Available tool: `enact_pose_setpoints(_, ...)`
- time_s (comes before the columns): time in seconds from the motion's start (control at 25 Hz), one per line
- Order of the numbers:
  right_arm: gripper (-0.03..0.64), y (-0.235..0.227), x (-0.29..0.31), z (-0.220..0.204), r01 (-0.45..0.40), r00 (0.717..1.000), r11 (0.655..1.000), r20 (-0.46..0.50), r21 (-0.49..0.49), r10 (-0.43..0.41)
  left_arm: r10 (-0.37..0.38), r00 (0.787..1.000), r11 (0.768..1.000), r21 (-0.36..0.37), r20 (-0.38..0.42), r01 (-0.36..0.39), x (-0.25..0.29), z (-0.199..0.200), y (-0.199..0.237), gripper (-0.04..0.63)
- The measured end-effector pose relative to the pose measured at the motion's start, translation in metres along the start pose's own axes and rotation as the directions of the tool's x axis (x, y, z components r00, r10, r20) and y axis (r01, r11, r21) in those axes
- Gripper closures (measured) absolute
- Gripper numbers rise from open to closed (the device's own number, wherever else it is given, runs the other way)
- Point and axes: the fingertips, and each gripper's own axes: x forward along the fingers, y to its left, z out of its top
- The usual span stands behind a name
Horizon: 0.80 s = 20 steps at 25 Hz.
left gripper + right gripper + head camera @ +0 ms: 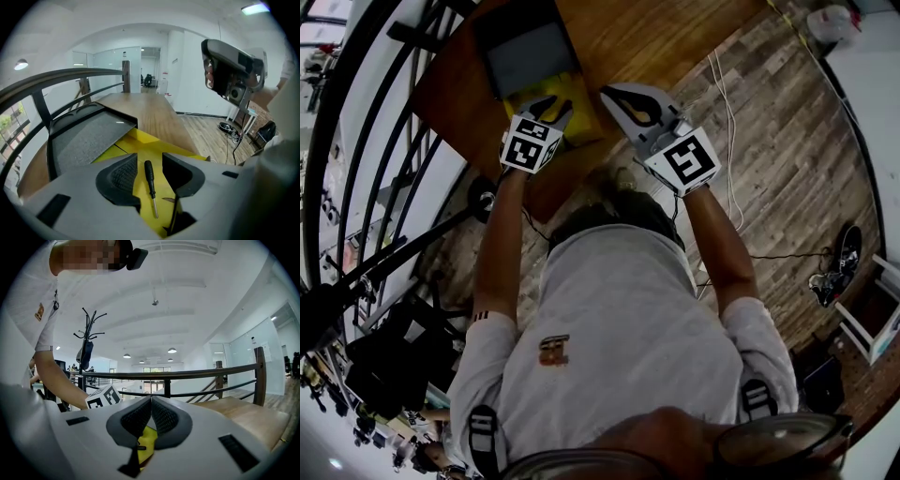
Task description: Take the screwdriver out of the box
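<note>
box access is open: the lid stands tilted back, at the left in the left gripper view, with its grey foam lining facing us. this leaves the yellow floor reachable from above. the box sits on the wooden table.

we hold the left gripper over the open box, angled down into it, with its jaws spread wide and gripping nothing. we judge this stance to be the approach for a pick: the wide gap lets the jaws pass either side of the handle before closing.

the screwdriver lies flat on the yellow floor, inside the box. in the left gripper view it runs along the gap between the jaws, roughly midway, with the black handle at the far end and the bare shaft toward us. it touches neither jaw. the jaws appear to be above it, not yet down at its level.

we hold the right gripper level, just right of the box, with its jaws pressed together and empty. a strip of yellow shows below them in the right gripper view. we judge it is parked there to stay out of the left gripper's path.

the removal step is not yet done: the screwdriver rests in the box.
</note>
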Motion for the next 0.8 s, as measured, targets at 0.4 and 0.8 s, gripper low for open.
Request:
enact_pose_setpoints(0.4, 0.584, -0.018, -0.01, -0.016, 0.015, 1.0, 1.0, -0.004, 0.01, -0.015, -0.01, 0.987, 1.0, -0.011, -0.158, 0.009, 0.038, -0.021, 0.003, 0.422)
enact_pose_setpoints(0.8, 0.584, -0.025, -0.016, -0.023, 0.026, 1.0, 0.999, -0.009, 0.027, -0.026, -0.018, 0.976, 1.0, -0.027, -0.217, 0.013, 0.049, -0.031, 0.003, 0.423)
